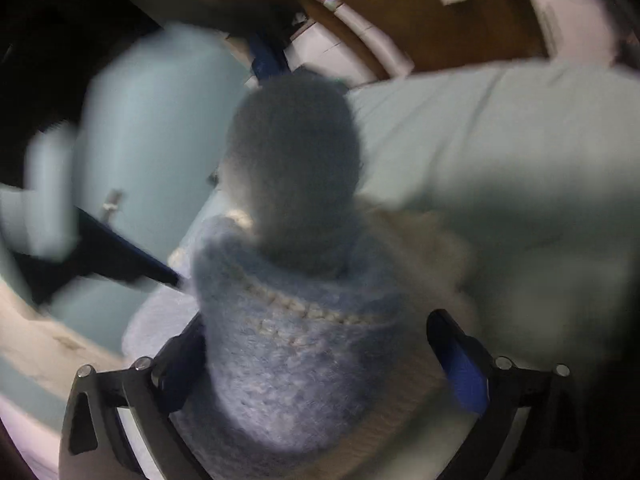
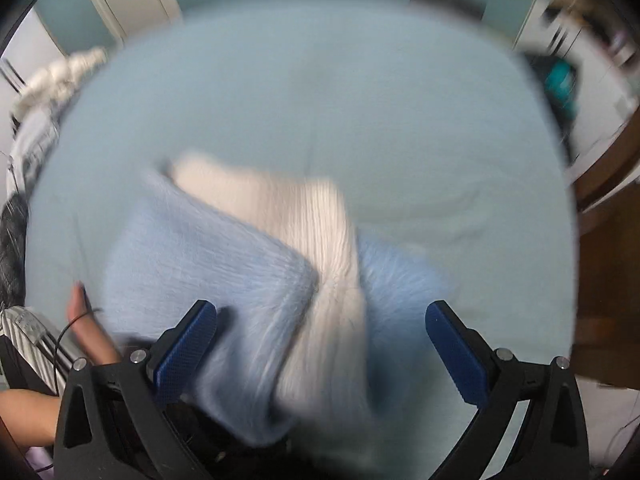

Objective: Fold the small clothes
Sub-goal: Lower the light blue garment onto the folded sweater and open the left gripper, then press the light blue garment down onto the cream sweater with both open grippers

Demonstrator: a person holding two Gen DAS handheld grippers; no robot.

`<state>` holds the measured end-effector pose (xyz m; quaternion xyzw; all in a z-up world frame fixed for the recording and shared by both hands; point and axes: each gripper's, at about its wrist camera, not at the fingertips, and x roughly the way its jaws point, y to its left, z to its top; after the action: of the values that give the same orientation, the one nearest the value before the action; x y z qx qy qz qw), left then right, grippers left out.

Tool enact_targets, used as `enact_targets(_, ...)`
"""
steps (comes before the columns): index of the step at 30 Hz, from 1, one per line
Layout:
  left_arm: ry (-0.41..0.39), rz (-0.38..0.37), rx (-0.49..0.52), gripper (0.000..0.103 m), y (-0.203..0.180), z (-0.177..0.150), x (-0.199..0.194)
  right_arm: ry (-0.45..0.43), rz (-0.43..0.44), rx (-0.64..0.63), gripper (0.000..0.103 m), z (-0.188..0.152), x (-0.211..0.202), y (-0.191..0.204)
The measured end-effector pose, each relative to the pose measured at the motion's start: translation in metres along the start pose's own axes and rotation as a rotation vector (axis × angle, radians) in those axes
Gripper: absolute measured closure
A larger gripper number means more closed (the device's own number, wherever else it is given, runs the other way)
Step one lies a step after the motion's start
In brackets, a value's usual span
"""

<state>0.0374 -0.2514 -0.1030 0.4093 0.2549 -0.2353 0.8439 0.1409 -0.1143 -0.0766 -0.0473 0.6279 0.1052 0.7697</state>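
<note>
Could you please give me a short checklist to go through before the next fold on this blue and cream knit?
1. Left gripper open: ok, its jaws stand wide with the blue and cream knit bunched between them.
2. Right gripper open: ok, its jaws stand wide over the knit.
3. Either gripper gripping fabric: cannot tell; no finger visibly pinches the knit.
4. Knit lying flat: not ok, it is heaped up in the left wrist view and overlapped in the right.
5. Pale blue bedsheet bare beyond the knit: ok.
6. Images sharp enough to find an edge: not ok, both are motion-blurred.
</note>
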Motion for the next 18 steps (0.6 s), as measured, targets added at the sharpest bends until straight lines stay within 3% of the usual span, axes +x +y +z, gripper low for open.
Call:
enact_targets(1,-0.004,-0.068,0.013,0.0,0.004,-0.003,-0.009,0.069,0.031,0.036,0.001,0.004,0.02,-0.009)
enact_targets(3,0.006,-0.145,0.058,0.0,0.011,-0.01,-0.021,0.102,0.139,0.099,0.001,0.004,0.039,-0.027)
enact_targets(6,-0.007,-0.247,0.108,0.0,0.034,-0.027,-0.052,0.061,0.239,0.208,0.001,-0.005,0.05,-0.055)
enact_targets(8,-0.044,-0.31,0.07,0.0,0.066,-0.034,-0.073,0.038,0.267,0.244,0.001,-0.016,0.053,-0.065)
enact_targets(10,-0.063,-0.34,-0.029,0.0,0.106,-0.046,-0.085,0.0,0.245,0.24,0.001,-0.03,0.05,-0.069)
enact_targets(12,-0.061,-0.338,-0.175,0.0,0.152,-0.059,-0.084,-0.055,0.209,0.24,0.001,-0.051,0.045,-0.068)
enact_targets(14,-0.027,-0.314,-0.358,0.0,0.197,-0.079,-0.07,-0.098,0.219,0.267,0.001,-0.047,0.043,-0.07)
enact_targets(16,0.068,-0.277,-0.534,0.0,0.225,-0.095,-0.038,-0.147,0.274,0.333,0.001,-0.052,0.054,-0.08)
enact_targets(18,0.22,-0.318,-0.704,0.0,0.24,-0.112,0.004,-0.172,0.333,0.377,0.001,-0.056,0.059,-0.087)
